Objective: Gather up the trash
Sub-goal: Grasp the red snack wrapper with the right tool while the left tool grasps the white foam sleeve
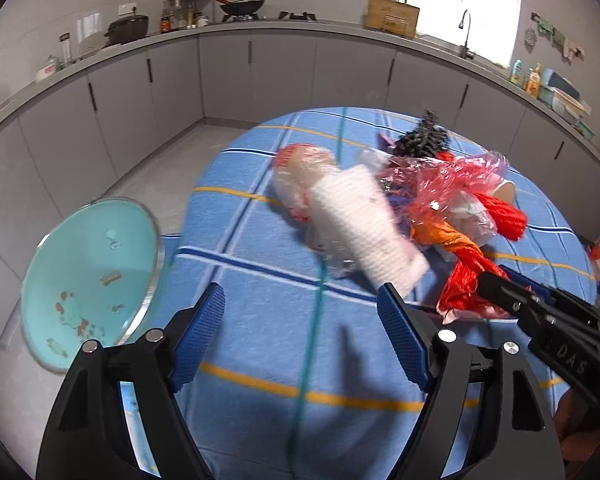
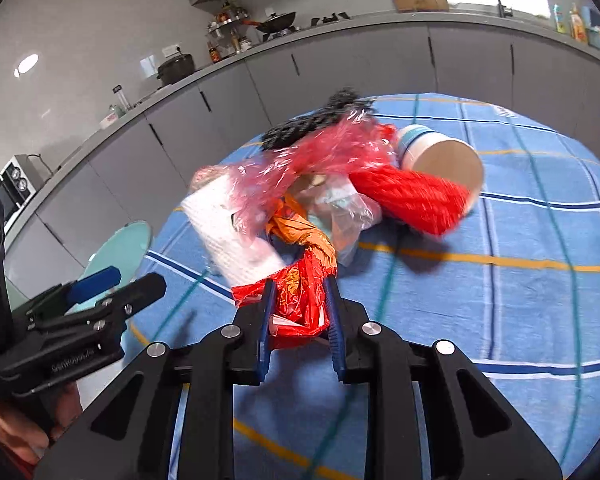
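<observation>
From your left gripper (image 1: pixel 300 312), its jaws are wide with nothing between them. A white ribbed roll (image 1: pixel 364 228) lies on the blue table (image 1: pixel 260 280), slanting toward you.

From your right gripper (image 2: pixel 298 308), its jaws pinch a shiny, crinkly red wrapper (image 2: pixel 300 300) at the pile's near edge.

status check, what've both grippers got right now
Right gripper shut on crinkled red-orange plastic wrapper. Left gripper open, empty, white ribbed paper roll just beyond its fingers. Trash pile on blue striped tablecloth; nothing blocking.
</observation>
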The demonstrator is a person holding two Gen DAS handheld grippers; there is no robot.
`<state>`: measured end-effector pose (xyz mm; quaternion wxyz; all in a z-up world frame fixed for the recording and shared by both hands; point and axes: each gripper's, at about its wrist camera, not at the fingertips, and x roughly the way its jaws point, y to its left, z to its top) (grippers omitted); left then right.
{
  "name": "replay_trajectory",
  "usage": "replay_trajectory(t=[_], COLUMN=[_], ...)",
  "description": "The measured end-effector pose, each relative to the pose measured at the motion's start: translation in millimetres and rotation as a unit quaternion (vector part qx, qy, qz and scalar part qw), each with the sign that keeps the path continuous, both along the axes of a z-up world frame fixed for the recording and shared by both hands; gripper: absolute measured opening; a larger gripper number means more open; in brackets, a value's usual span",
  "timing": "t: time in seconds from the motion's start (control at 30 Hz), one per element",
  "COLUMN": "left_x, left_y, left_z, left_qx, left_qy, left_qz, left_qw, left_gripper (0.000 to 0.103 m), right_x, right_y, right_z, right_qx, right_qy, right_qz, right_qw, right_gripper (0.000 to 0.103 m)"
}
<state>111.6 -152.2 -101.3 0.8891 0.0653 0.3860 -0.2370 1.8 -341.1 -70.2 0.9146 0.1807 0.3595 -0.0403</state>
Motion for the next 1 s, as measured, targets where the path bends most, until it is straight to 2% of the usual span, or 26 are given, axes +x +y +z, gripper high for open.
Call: replay_trajectory(t=[0.23, 0.4, 0.6, 0.63, 0.7, 0.77, 0.87, 1.0], left_x=[7.2, 15.7, 27.5, 28.9, 31.1, 31.5, 28.3, 16.1], left_y=[-29.9, -51.2, -63.4, -65.1, -66.5, -65.3, -61.9, -53.0], left_z=[-7.2, -19.4, -32.1, -33.6, -37.3, -39.4, -37.0, -24.2], left_qx=[-0.016, -0.024, -0.036, -0.038, -0.038, -0.043, -0.04, -0.029], left_qy=[0.022, 0.046, 0.071, 0.071, 0.078, 0.084, 0.079, 0.059], left_qz=[-0.007, 0.006, 0.03, 0.033, 0.033, 0.027, 0.013, -0.01], left_qw=[0.9996, 0.9986, 0.9964, 0.9962, 0.9956, 0.9952, 0.996, 0.9978], left_gripper=[0.071, 0.062, 0.057, 0.053, 0.036, 0.027, 0.021, 0.021], right_x=[-13.9, -16.2, -22.0, -21.3, -20.7, -21.5, -21.8, -27.6], right_y=[-17.3, -23.2, -26.7, -25.4, -25.4, -26.3, -26.6, -26.0], right_z=[-11.0, -11.3, -13.1, -13.1, -14.0, -14.0, -11.8, -5.4], right_qx=[0.012, 0.021, 0.028, 0.028, 0.031, 0.033, 0.034, 0.029], right_qy=[0.007, 0.003, 0.005, 0.006, 0.007, 0.006, 0.004, -0.005], right_qz=[-0.017, -0.018, -0.015, -0.014, -0.015, -0.015, -0.016, -0.016], right_qw=[1.0, 1.0, 0.999, 0.999, 0.999, 0.999, 0.999, 0.999], right_gripper=[0.025, 0.025, 0.024, 0.024, 0.024, 0.024, 0.024, 0.024])
